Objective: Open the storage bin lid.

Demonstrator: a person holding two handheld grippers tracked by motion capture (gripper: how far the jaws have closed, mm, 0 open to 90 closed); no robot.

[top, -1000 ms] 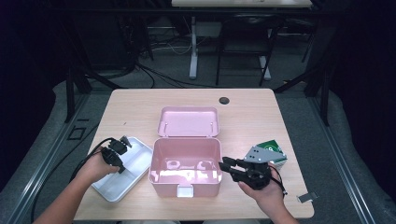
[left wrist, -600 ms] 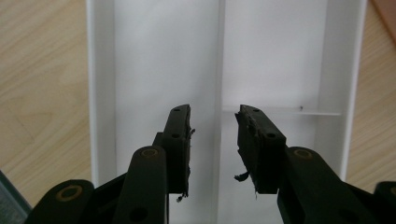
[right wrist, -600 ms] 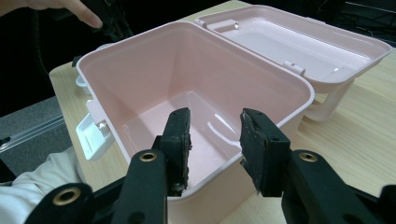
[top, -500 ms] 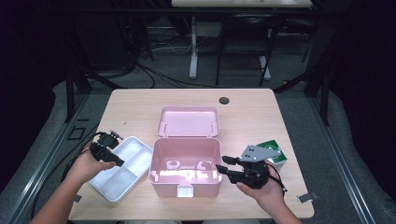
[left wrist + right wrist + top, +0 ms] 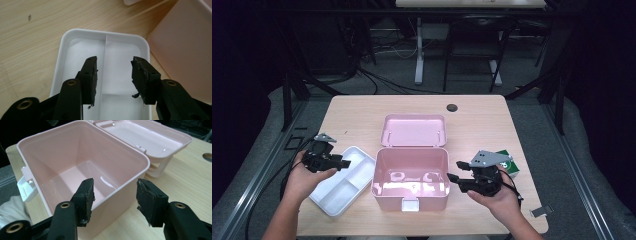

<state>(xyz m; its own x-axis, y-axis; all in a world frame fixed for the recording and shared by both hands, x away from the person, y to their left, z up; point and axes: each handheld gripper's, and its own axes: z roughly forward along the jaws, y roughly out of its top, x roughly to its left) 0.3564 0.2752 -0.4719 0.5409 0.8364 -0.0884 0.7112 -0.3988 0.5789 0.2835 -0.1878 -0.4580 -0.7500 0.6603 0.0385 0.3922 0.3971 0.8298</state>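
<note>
The left tongs (image 5: 343,163) hung spread and empty over the white divided plastic tray (image 5: 343,180), which lay near the front left corner of the wooden bench (image 5: 362,112), that forearm reaching in from the front edge. The right tongs (image 5: 454,171), also parted and holding nothing, pointed at the right wall of the open pink plastic box (image 5: 410,175) standing mid-bench by the front edge.

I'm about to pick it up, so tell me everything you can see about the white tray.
The white tray looks like smooth plastic, rectangular with rounded corners and a raised rim. Thin ridges split it into compartments, all empty. It lies flat and slightly angled on the wooden table, just left of the pink box. The left gripper hovers open above it, touching nothing.
</note>
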